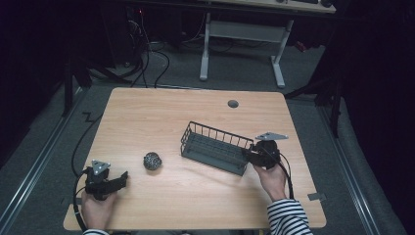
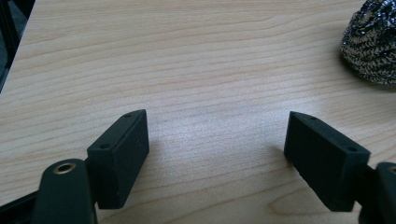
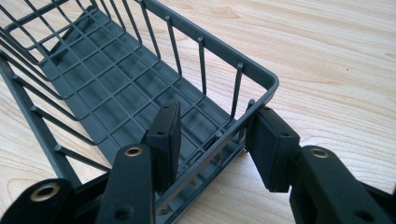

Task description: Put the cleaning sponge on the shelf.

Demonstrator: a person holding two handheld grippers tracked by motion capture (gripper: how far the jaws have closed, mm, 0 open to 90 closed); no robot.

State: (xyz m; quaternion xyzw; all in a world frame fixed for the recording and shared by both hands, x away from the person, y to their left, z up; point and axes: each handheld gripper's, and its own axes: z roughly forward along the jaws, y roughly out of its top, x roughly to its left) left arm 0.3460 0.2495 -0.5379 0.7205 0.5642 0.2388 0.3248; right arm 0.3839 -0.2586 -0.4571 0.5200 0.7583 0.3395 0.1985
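— Where is my right gripper?

— At the right end of the grey wire basket, right of the table's middle. In the right gripper view one jaw is inside the basket and one outside, astride the end wall; I cannot tell whether they press it.

— And the left?

— My left gripper sits near the near-left corner, jaws wide apart over bare wood. The steel scourer lies just right of it, left of the basket, touching neither
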